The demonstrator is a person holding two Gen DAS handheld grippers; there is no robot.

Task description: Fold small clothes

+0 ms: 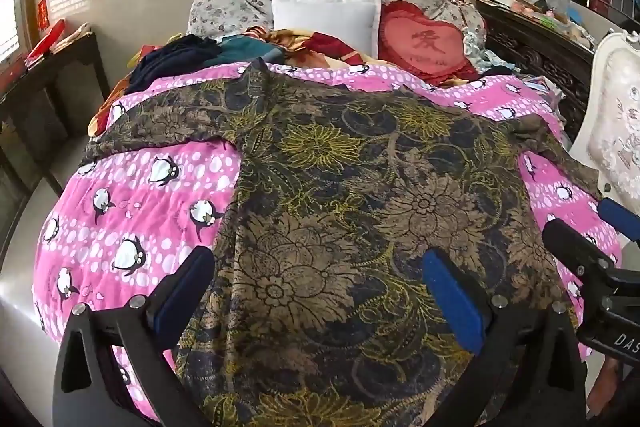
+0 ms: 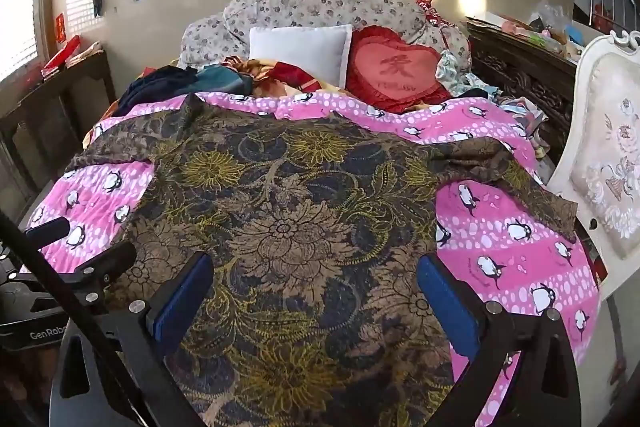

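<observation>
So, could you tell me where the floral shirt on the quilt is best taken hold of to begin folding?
Probably at a sleeve end. The floral shirt lies flat with both sleeves spread over the pink penguin quilt. The right gripper, open, could come from the right side for the right sleeve's loose edge; the left gripper, also open, for the left sleeve.

The floral garment point(image 2: 304, 211) lies spread on the pink penguin quilt point(image 2: 500, 227), right hand-held gripper point(image 2: 316, 291) open above it.
</observation>
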